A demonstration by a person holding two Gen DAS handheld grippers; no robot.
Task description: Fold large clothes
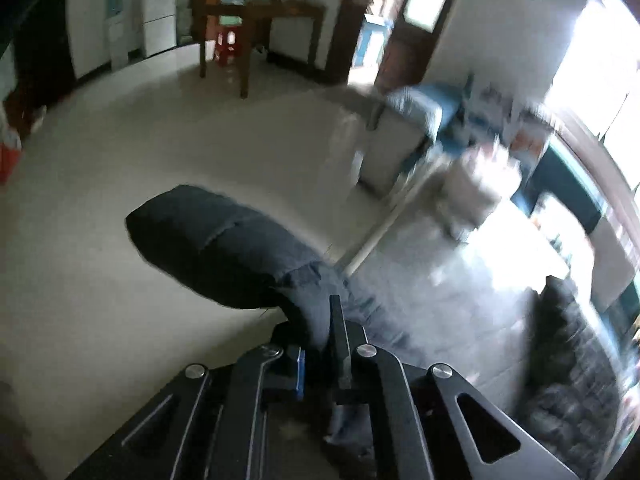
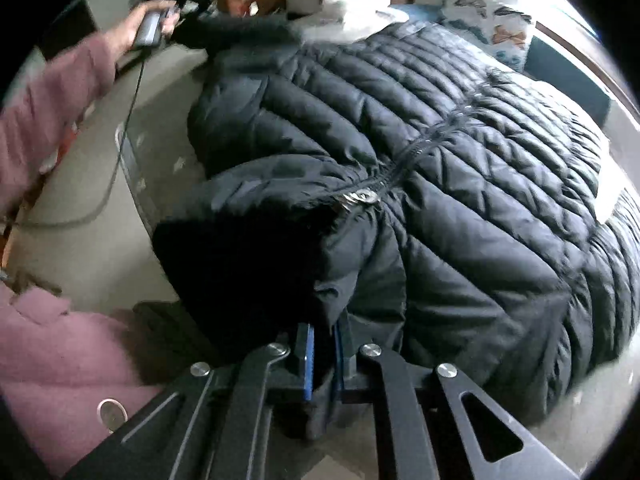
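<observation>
A large black quilted puffer jacket (image 2: 460, 168) lies spread on a pale surface, its zipper (image 2: 362, 198) running up the middle. My right gripper (image 2: 322, 356) is shut on the jacket's dark collar edge at the near end. My left gripper (image 1: 320, 344) is shut on a black part of the jacket (image 1: 224, 248), held up off the surface; this view is blurred. In the right wrist view the left gripper (image 2: 154, 26) shows at the far left in a hand, with black fabric trailing from it.
A pink-sleeved arm (image 2: 48, 92) reaches across the left. A cable (image 2: 120, 152) hangs from the far gripper. A butterfly-print pillow (image 2: 492, 20) lies behind the jacket. A wooden table (image 1: 256, 20), red stool (image 1: 226, 46) and white cabinet (image 1: 158, 12) stand across the floor.
</observation>
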